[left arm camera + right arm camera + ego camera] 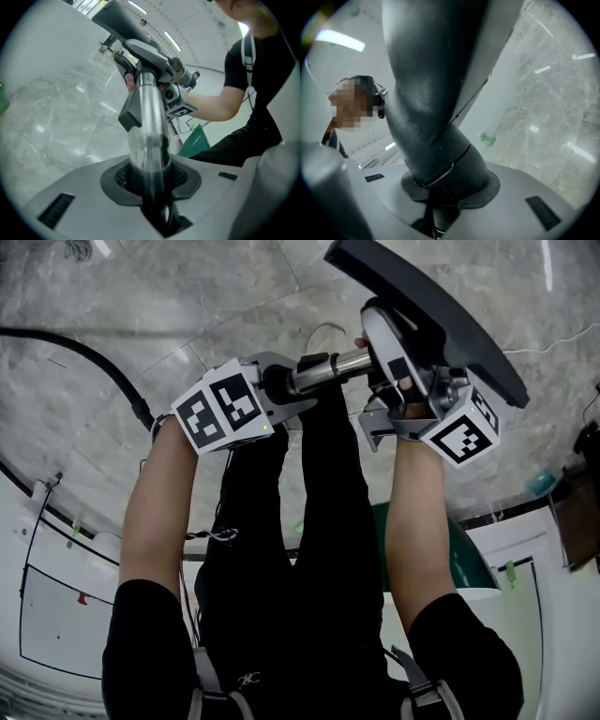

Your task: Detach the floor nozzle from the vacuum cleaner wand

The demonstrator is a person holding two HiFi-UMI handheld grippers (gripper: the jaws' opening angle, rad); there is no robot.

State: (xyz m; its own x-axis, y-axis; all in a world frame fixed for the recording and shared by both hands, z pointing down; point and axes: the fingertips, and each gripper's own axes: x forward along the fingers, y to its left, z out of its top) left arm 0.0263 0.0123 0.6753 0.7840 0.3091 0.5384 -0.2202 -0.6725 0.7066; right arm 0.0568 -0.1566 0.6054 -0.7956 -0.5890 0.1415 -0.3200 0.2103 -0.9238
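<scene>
In the head view, a silver wand [333,364] runs level between my two hands, above the floor. My left gripper [291,385] is shut on its left end. In the left gripper view the shiny wand tube [147,112] rises out of the left gripper [150,187] toward the nozzle [126,23]. The dark grey floor nozzle [422,306] tilts up at the top right, its neck joined to the wand. My right gripper [398,381] is shut on that neck. In the right gripper view the thick grey neck [426,93] fills the right gripper [440,187].
A black hose [94,362] curves over the marble floor at the left. A thin white cable [562,343] lies at the right. A green object [464,554] and white panels [56,615] sit near my legs. My shoe [323,334] is under the wand.
</scene>
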